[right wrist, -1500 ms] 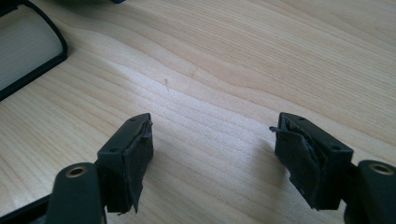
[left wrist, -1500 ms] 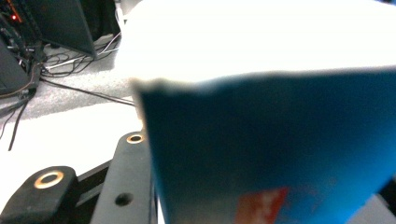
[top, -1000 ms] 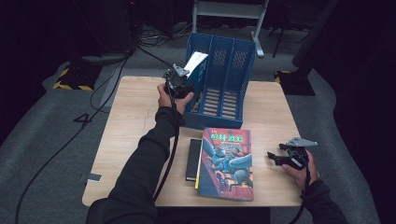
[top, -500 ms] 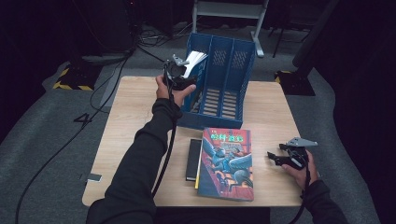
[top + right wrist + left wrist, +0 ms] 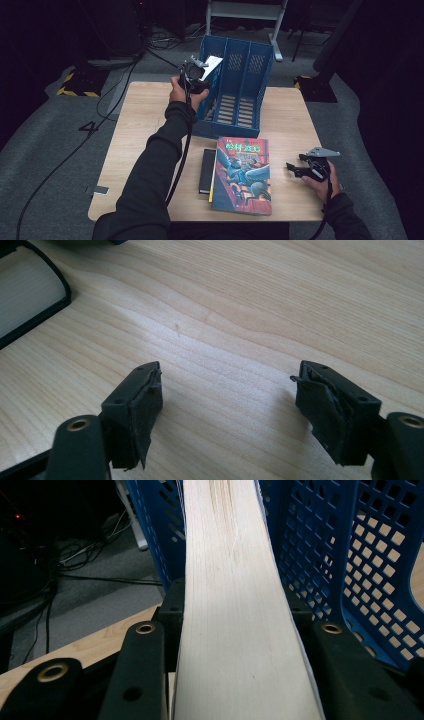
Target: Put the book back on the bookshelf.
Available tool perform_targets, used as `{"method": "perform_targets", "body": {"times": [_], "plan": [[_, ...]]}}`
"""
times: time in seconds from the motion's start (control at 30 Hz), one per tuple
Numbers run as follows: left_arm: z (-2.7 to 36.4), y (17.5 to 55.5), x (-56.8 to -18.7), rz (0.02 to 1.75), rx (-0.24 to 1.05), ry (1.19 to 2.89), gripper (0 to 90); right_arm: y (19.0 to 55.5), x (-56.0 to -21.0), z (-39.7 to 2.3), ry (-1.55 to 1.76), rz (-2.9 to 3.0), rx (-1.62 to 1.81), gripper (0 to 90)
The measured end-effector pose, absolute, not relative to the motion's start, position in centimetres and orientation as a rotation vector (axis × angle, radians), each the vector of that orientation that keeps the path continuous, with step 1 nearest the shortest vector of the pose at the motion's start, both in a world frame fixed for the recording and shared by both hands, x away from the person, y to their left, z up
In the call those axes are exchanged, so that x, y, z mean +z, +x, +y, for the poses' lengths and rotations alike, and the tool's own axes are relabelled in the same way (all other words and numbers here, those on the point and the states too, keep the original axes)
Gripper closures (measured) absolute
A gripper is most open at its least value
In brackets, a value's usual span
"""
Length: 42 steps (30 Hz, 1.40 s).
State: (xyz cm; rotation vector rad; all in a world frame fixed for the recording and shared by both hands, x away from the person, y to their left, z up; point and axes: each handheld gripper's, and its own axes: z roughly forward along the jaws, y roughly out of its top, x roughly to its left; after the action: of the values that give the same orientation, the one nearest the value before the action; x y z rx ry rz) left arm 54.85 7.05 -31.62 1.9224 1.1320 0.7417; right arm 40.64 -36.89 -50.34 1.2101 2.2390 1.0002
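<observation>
Left claw (image 5: 199, 70) clamps book (image 5: 240, 605) at blue rack (image 5: 245, 75), just tightened.

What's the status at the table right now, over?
Left gripper shut on thick white-paged book, jaws just closing, at blue plastic file rack. Right gripper open over wooden table. Rack slot looks clear.

We see a dim room with grey carpet (image 5: 55, 145), black cables (image 5: 125, 60) trailing across it, a wooden table (image 5: 140, 125) and a white stand (image 5: 245, 10) behind.
</observation>
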Motion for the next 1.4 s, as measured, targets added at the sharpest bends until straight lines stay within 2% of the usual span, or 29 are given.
{"method": "perform_targets", "body": {"times": [0.33, 0.6, 0.9, 1.4], "plan": [[7.4, 56.0, -31.2, 1.170, 0.712, 1.848, 60.6, 40.6, -50.3, -36.9, 1.214, 2.237, 1.001, 27.1], [6.8, 57.1, -29.5, 1.163, 0.752, 1.792, 60.5, 40.6, -50.3, -36.9, 1.215, 2.238, 1.002, 27.1], [6.3, 59.0, -31.4, 1.190, 0.739, 1.737, 60.3, 40.6, -50.3, -36.9, 1.212, 2.241, 1.002, 27.0], [7.9, 57.4, -32.9, 1.187, 0.769, 1.690, 59.7, 40.5, -50.3, -36.9, 1.208, 2.242, 1.002, 26.8]]}}
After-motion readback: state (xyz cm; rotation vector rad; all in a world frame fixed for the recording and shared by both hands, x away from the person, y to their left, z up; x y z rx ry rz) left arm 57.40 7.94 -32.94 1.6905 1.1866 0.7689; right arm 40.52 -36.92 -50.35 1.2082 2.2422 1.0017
